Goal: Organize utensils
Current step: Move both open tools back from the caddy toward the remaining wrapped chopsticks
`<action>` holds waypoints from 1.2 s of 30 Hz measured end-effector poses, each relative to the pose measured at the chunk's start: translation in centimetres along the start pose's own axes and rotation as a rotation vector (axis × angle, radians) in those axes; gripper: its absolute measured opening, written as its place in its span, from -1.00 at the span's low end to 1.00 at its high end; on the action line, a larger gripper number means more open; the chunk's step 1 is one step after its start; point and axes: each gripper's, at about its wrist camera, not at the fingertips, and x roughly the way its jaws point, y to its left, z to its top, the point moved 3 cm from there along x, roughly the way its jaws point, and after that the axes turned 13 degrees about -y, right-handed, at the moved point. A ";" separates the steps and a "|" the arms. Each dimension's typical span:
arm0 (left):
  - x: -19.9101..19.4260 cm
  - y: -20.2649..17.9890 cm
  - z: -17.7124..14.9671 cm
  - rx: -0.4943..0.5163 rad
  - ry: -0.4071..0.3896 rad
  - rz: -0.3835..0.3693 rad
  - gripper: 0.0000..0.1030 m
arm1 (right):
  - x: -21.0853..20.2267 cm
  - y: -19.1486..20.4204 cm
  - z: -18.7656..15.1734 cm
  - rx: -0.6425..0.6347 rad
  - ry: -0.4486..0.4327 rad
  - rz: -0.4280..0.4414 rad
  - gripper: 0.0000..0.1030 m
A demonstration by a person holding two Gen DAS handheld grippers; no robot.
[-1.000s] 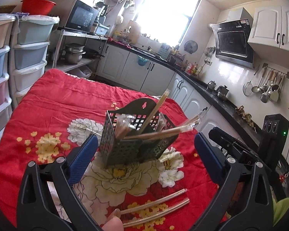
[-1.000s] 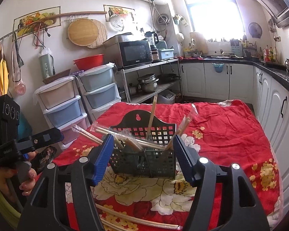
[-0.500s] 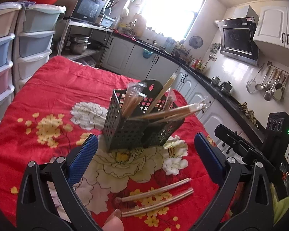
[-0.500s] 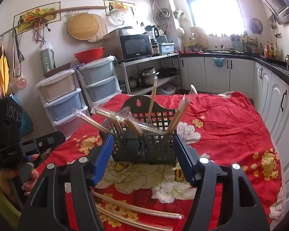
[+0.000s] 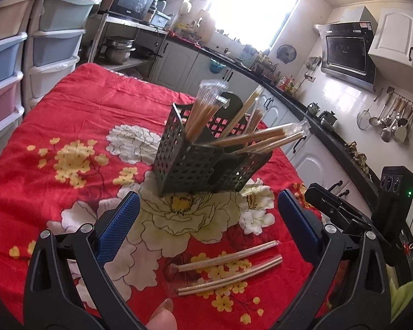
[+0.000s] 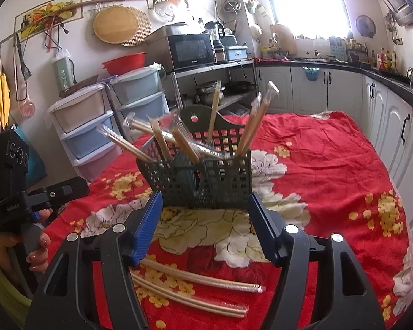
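A dark perforated utensil caddy (image 5: 203,165) stands on the red floral cloth, holding several wrapped chopstick pairs that stick up and lean out; it also shows in the right wrist view (image 6: 203,181). Two wrapped chopstick pairs (image 5: 228,268) lie flat on the cloth in front of the caddy, and show in the right wrist view (image 6: 195,288) too. My left gripper (image 5: 209,228) is open and empty, above the loose pairs. My right gripper (image 6: 205,228) is open and empty, just short of the caddy. The right gripper's body (image 5: 344,214) shows at the left view's right edge.
The red floral cloth (image 6: 330,170) covers the table. Stacked plastic drawers (image 5: 11,63) stand to the left. A rack with a microwave (image 6: 191,49) and pots lies behind. White cabinets and a dark counter (image 5: 303,126) run along the right side.
Both grippers have drawn back and lifted from the caddy, so it looks farther away. The two loose chopstick pairs now show fully. Both grippers stay open.
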 end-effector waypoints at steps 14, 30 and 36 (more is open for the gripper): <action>-0.1 1.3 -3.1 -0.018 0.076 0.018 0.79 | 0.3 -0.5 -2.7 0.006 0.068 -0.008 0.20; 0.0 2.7 -7.9 -0.056 0.211 0.016 0.63 | 0.0 -2.1 -6.4 0.024 0.160 -0.046 0.20; -0.1 3.0 -9.0 -0.081 0.246 0.004 0.48 | 0.1 -2.8 -7.6 0.035 0.188 -0.067 0.20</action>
